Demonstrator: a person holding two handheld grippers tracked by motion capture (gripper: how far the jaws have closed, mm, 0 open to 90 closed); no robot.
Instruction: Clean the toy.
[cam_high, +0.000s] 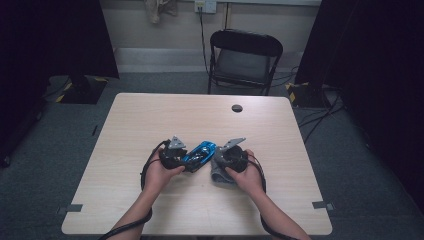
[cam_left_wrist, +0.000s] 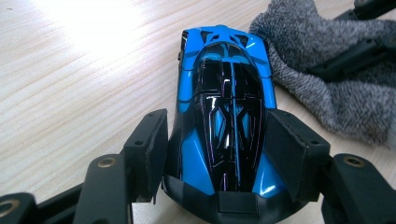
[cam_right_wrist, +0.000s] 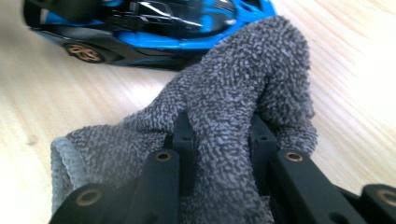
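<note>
The left gripper (cam_left_wrist: 219, 154) is clamping the blue toy car (cam_left_wrist: 226, 116) by its sides, jaws narrow on the body, steadying it near the table (cam_high: 150, 115) centre. At the car's three o'clock, the right gripper (cam_right_wrist: 224, 135) is pinching a bunched grey cloth (cam_right_wrist: 233, 93), seemingly readying it for wiping. No containers are present.

Toy car (cam_left_wrist: 224, 126) tail cut by frame bottom; cloth (cam_right_wrist: 224, 140) hides car's flank.
</note>
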